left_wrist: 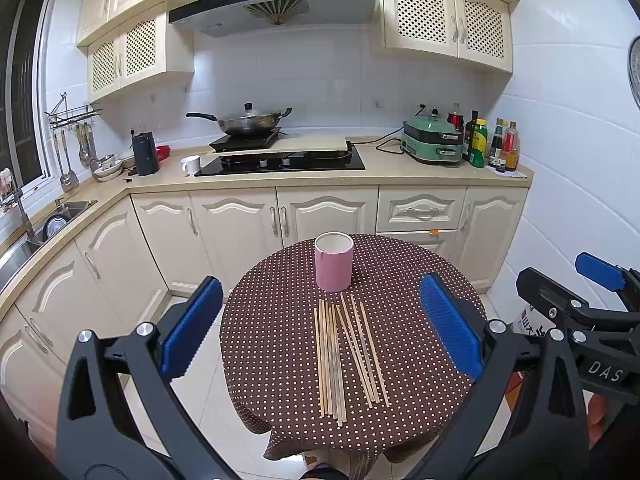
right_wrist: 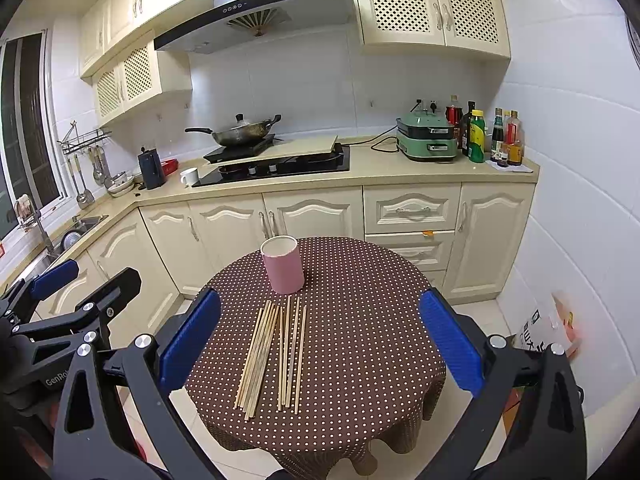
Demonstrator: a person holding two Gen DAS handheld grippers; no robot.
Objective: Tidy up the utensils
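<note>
Reading "DAS" on the right gripper (left_wrist: pixel 600 292) and "GenRo" on the left gripper (right_wrist: pixel 60 292); both hover wide open, empty, near wooden chopsticks (left_wrist: pixel 344 356) lying before the pink cup (left_wrist: pixel 334 262) on the dotted tablecloth (left_wrist: pixel 420 280).

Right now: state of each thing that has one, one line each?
left hand-held gripper: open, holding nothing
right hand-held gripper: open, holding nothing
pink holder: upright on the table, no chopsticks visible in it
chopsticks: lying flat on the tablecloth, loose in two clusters, near side of the holder
wok: on the stove, lid on
lower drawer: shut
</note>
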